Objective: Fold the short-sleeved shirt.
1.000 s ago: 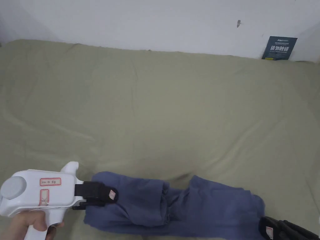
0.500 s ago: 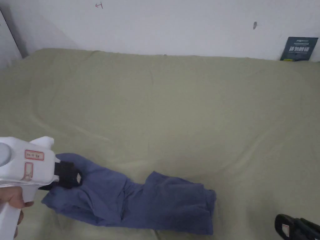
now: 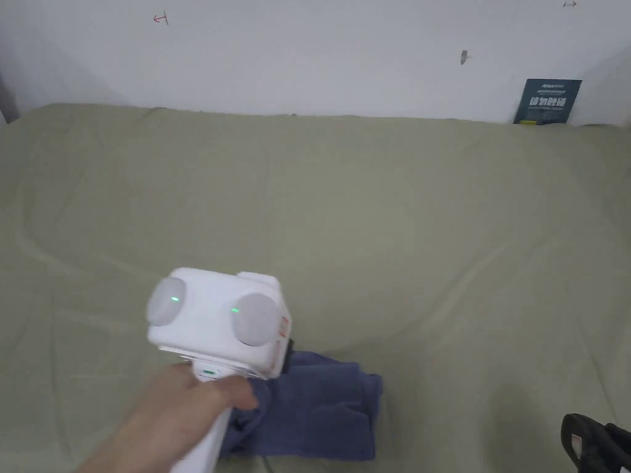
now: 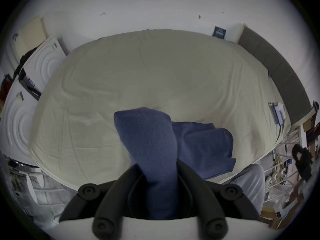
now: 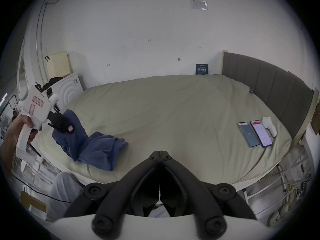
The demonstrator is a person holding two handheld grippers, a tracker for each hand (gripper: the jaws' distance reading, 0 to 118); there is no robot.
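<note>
At the left, a hand (image 3: 175,409) is gripping the white handle of the left tool (image 5: 66,128), and that tool's two black jaws are pinching one end of the blue short-sleeved shirt (image 4: 204,146) and holding that end raised above the bed (image 3: 370,215); in the left gripper view the bunched cloth is running straight down between the jaws toward the camera. The rest of the shirt is lying folded over on the greenish sheet near the bed's front edge, left of the middle, with its lower layers resting flat and the lifted part sloping up from them toward the tool. In the head view the tool's white body is covering the pinched end, and a folded blue panel is showing to the right of it. Further right, the right tool (image 5: 160,154) is hanging off the shirt and well apart from it, near the front edge of the bed, its jaws pressed together tip to tip with nothing between them; in the head view it is peeking in at the lower right corner. Toward the far right of the bed, two phones (image 5: 254,133) are lying side by side next to a white controller (image 5: 269,126), just before the grey headboard (image 5: 270,89)
</note>
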